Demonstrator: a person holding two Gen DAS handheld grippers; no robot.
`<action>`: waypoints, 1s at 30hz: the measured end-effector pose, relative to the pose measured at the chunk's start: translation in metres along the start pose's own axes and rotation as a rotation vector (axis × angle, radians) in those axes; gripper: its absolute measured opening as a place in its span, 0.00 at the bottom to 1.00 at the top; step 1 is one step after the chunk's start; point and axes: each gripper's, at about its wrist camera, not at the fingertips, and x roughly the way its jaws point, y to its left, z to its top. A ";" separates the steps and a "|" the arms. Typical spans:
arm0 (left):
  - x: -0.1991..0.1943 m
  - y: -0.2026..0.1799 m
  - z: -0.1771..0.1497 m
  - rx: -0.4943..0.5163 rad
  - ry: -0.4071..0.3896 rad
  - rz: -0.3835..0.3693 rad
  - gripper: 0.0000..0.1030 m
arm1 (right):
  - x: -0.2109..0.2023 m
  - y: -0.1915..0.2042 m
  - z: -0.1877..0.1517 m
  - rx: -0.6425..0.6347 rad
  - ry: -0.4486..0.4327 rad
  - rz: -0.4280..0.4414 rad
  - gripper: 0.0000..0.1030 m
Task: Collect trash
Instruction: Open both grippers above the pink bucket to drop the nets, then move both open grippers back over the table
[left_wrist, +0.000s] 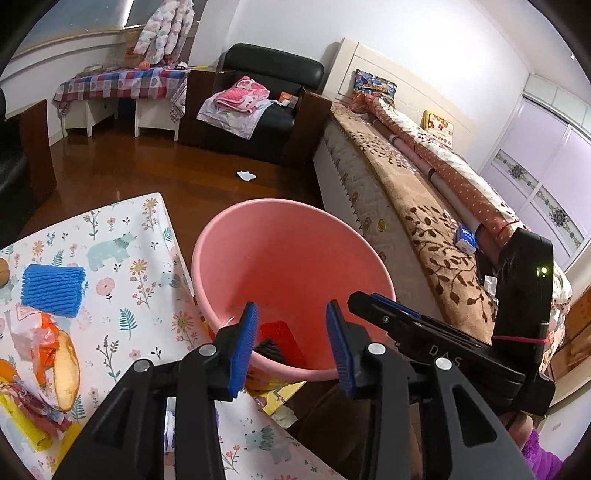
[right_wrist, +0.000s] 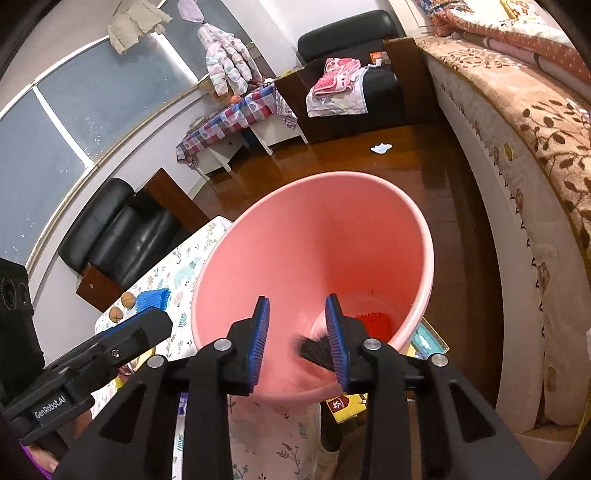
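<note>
Both grippers hang over the pink bin (right_wrist: 314, 258), which stands beside the floral-clothed table (left_wrist: 122, 258): the left gripper (left_wrist: 291, 343) and the right gripper (right_wrist: 297, 343) each have their blue pads spread wide with nothing between them. Down in the bin lie a red foam net (right_wrist: 373, 321) and a blurred black piece (right_wrist: 314, 349); whether it is falling or resting I cannot tell. By my judgement this is the drop-off step, just finished. On the table wait a blue foam net (left_wrist: 51, 290), an orange wrapper with a bun (left_wrist: 61, 354), then two walnuts (right_wrist: 122, 306); a white scrap (left_wrist: 245, 175) lies on the floor. Next calls for swinging an open gripper to the table trash and closing squarely on one piece
</note>
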 end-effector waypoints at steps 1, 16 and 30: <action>-0.002 0.001 -0.001 -0.003 -0.002 0.002 0.37 | -0.002 0.003 0.000 -0.007 -0.006 -0.003 0.31; -0.055 0.032 -0.031 -0.028 -0.067 0.160 0.42 | -0.019 0.058 -0.028 -0.109 -0.032 0.070 0.31; -0.123 0.102 -0.078 -0.139 -0.127 0.333 0.42 | -0.018 0.125 -0.072 -0.277 0.054 0.185 0.31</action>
